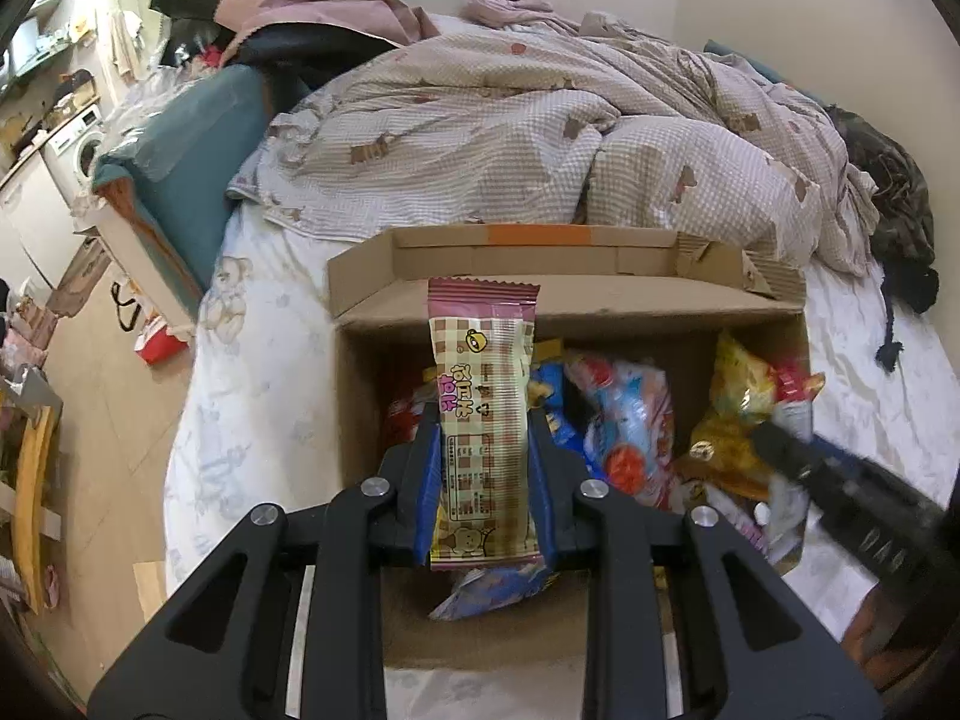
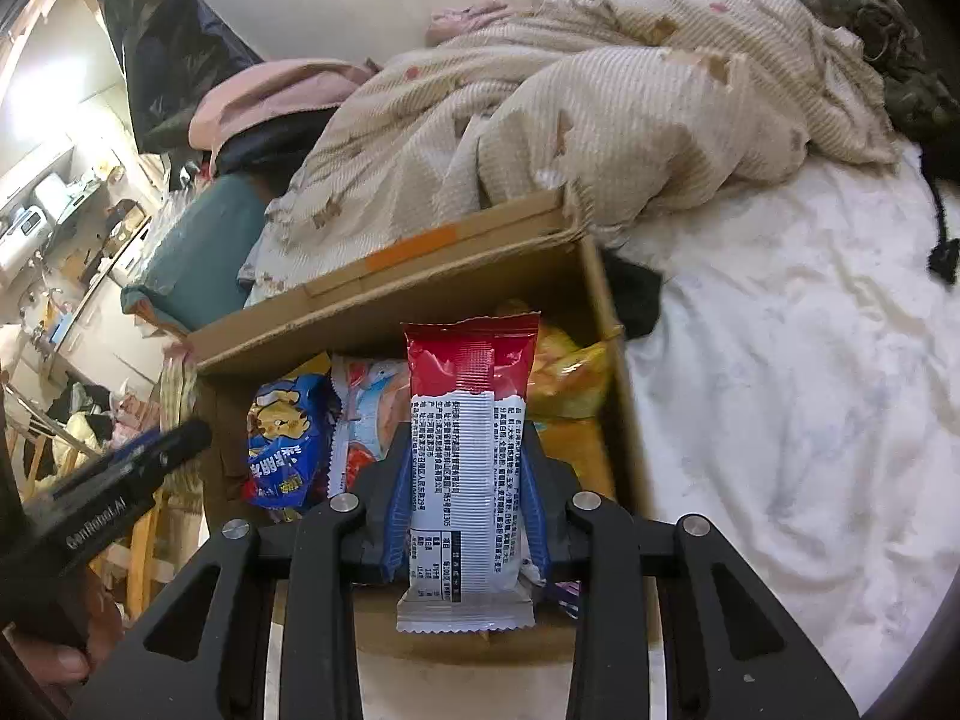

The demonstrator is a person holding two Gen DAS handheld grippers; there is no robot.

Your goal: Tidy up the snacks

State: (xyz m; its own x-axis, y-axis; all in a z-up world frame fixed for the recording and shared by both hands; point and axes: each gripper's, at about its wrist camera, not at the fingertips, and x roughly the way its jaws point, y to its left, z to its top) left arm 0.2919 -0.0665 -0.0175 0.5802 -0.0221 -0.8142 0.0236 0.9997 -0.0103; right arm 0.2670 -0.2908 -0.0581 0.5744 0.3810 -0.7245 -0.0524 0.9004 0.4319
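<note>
An open cardboard box (image 1: 540, 303) of snack packets stands on the bed. My left gripper (image 1: 483, 420) is shut on a pink and cream checked snack bar (image 1: 483, 420), held upright above the box. My right gripper (image 2: 468, 438) is shut on a red and white snack bar (image 2: 468, 438), also above the box (image 2: 384, 312). Inside lie a blue packet (image 2: 282, 438), a pale blue and red packet (image 1: 630, 420) and yellow packets (image 1: 738, 402). The right gripper shows blurred at the right of the left wrist view (image 1: 840, 474); the left one shows at the left of the right wrist view (image 2: 114, 480).
A crumpled checked duvet (image 1: 540, 120) lies behind the box. The white bed sheet (image 2: 780, 390) spreads to the right. A teal cushion (image 1: 192, 162) and wooden floor with clutter (image 1: 90, 360) are to the left. A dark garment (image 1: 894, 204) lies at the far right.
</note>
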